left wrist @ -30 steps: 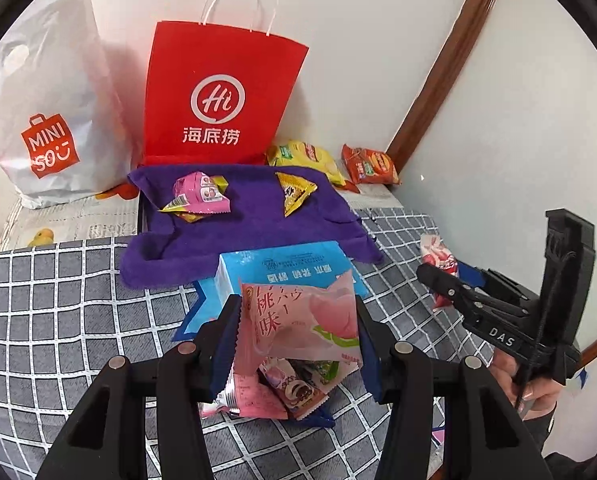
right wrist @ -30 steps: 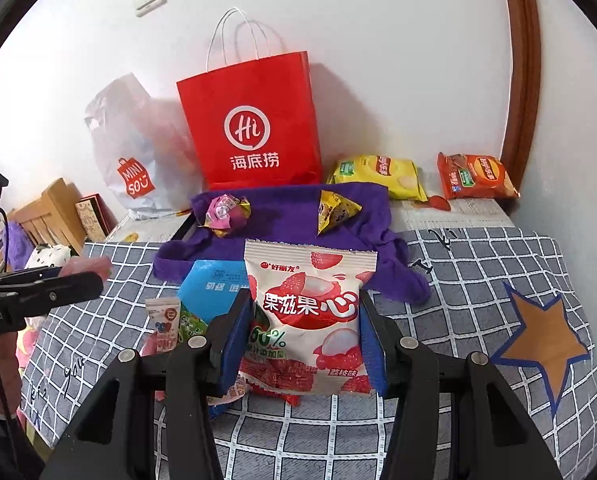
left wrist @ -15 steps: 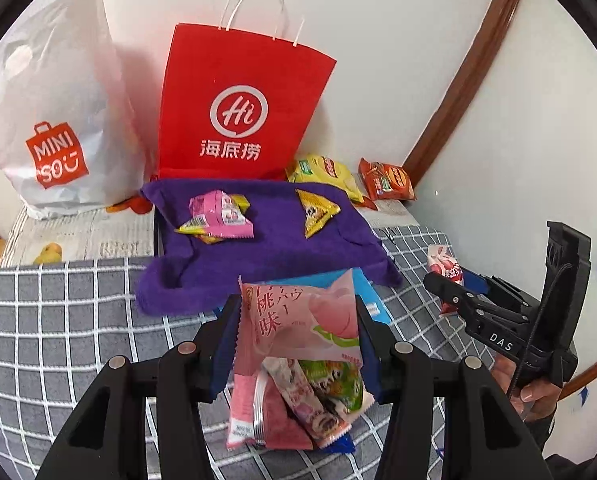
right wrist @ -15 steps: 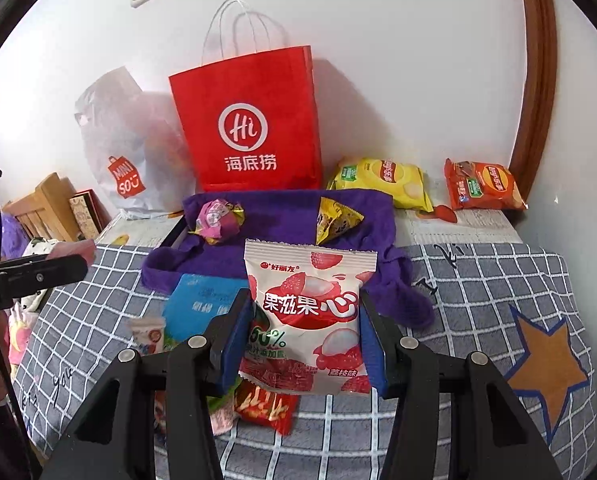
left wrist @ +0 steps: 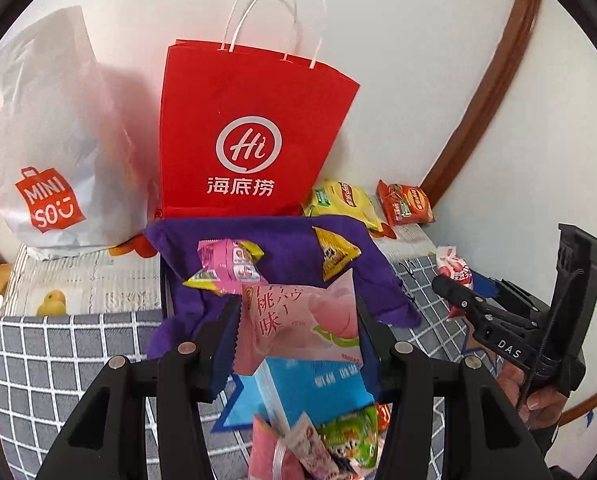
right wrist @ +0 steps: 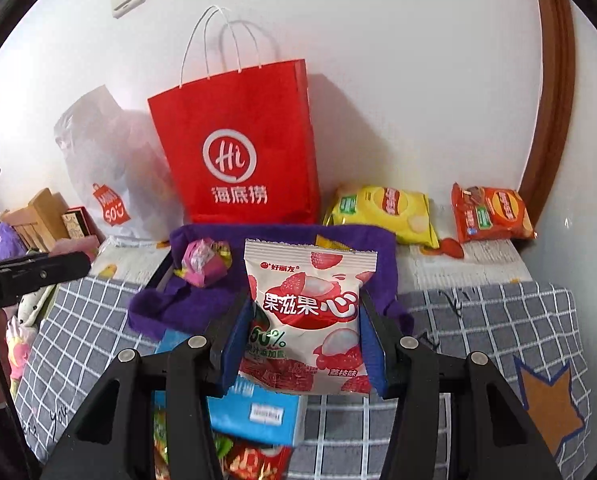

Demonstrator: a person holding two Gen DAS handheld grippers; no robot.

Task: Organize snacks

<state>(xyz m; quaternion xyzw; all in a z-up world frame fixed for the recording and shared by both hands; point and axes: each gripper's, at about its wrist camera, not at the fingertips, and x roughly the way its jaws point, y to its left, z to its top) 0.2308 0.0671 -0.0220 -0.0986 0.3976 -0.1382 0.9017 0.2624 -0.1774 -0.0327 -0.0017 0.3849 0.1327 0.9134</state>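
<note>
Up front, the left tool (left wrist: 298, 336) held a pink peach-flavour snack packet (left wrist: 298, 320) pinched upright between its blue pads, while the right tool (right wrist: 306, 344) clamped a white and red lychee snack packet (right wrist: 310, 320) the same way. Both packets hung above the near edge of a purple cloth (left wrist: 282, 240) spread over a grey checked cover (left wrist: 58, 344). On that cloth lay a pink wrapped snack (left wrist: 226, 266) toward the left and a small yellow triangular packet (left wrist: 334, 256) toward the right, apart from each other. Under the tools a light blue box (left wrist: 310, 384) rested on the checked cover, with a loose heap of small snack packets (left wrist: 338, 440) at its near end. Behind the cloth a red paper bag (left wrist: 254, 136) stood upright against the wall, its mouth open, with a white plastic bag (left wrist: 46, 132) just to its left. To its right, near the wall, lay a yellow chip bag (right wrist: 382, 208) and, well apart from it, an orange chip bag (right wrist: 490, 212). In the left wrist view the right tool showed at the right edge with a hand (left wrist: 538, 392) on its grip.
</note>
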